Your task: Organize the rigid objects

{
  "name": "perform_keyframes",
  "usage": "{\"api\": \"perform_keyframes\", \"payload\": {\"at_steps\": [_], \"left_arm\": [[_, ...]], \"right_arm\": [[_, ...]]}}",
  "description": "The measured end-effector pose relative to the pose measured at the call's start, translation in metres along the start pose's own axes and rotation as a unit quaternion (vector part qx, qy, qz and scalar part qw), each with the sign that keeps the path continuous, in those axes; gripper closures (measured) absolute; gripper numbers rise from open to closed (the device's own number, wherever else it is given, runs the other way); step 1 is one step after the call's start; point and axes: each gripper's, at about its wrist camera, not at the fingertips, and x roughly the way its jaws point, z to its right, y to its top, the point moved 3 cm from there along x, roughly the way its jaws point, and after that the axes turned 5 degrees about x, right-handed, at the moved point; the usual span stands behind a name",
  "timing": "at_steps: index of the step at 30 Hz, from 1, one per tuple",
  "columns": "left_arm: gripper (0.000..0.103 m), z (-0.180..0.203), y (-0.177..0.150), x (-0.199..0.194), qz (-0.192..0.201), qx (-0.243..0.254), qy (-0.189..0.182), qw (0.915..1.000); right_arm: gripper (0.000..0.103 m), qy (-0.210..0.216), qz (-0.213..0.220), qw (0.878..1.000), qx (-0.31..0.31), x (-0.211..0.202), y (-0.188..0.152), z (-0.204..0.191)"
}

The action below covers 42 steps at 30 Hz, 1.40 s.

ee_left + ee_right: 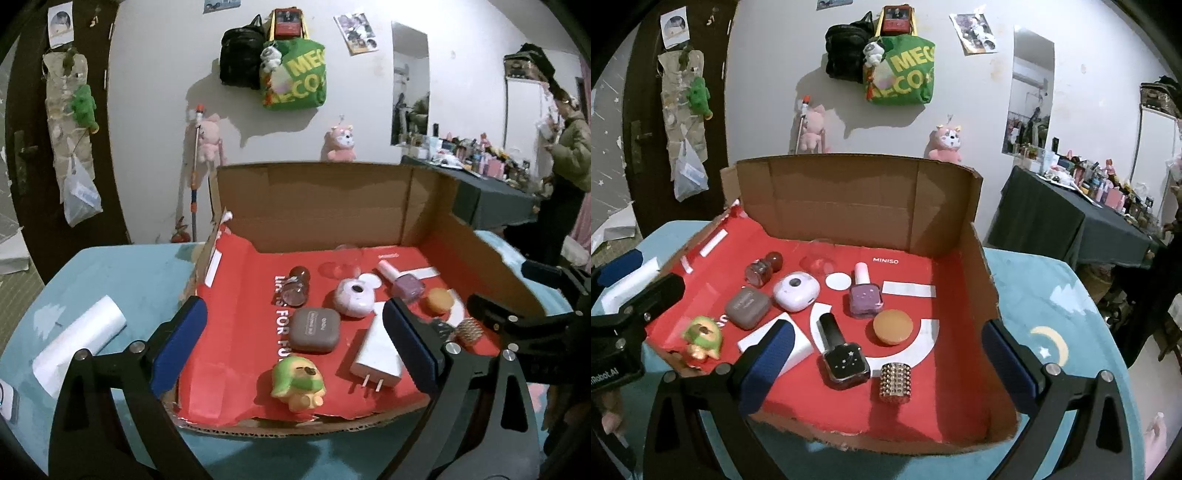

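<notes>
Both tools stood wide, nothing held: left tool (295, 343), right tool (886, 363). Cardboard tray (982, 280) on bench, frame centre. Black polish bottle (839, 350) lay flat, cap toward upper left. Purple bottle (865, 293) upright.

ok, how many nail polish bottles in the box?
2. A purple bottle with a pink cap stands mid-box, and a black bottle lies nearer the front, beside the studded ring. None seems hidden.
</notes>
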Motion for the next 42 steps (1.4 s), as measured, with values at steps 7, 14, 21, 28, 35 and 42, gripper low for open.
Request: {"api": "perform_keyframes", "payload": {"at_steps": [7, 14, 21, 28, 35, 42], "left_arm": [[0.006, 0.002, -0.015, 0.018, -0.012, 0.017, 0.015, 0.9997], [0.006, -0.001, -0.023, 0.031, -0.036, 0.011, 0.016, 0.9992], [0.006, 0.000, -0.026, 0.039, -0.052, 0.010, 0.006, 0.9986], [0.006, -0.001, -0.027, 0.045, -0.065, 0.003, -0.001, 0.9979], [0.006, -0.001, -0.027, 0.046, -0.067, 0.003, -0.006, 0.9977], [0.006, -0.001, -0.028, 0.046, -0.067, 0.003, -0.005, 0.9977]], "right_arm": [[0.000, -0.001, 0.004, 1.000, -0.005, 0.022, -0.013, -0.008], [0.000, 0.003, 0.009, 1.000, 0.012, 0.025, -0.014, -0.004], [0.000, 0.007, -0.004, 1.000, 0.011, 0.031, -0.020, -0.005], [0.000, 0.003, -0.003, 1.000, 0.012, 0.029, -0.020, -0.006], [0.000, -0.002, -0.003, 1.000, 0.019, 0.030, -0.020, -0.002], [0.000, -0.005, -0.004, 1.000, 0.017, 0.032, -0.019, -0.002]]}}
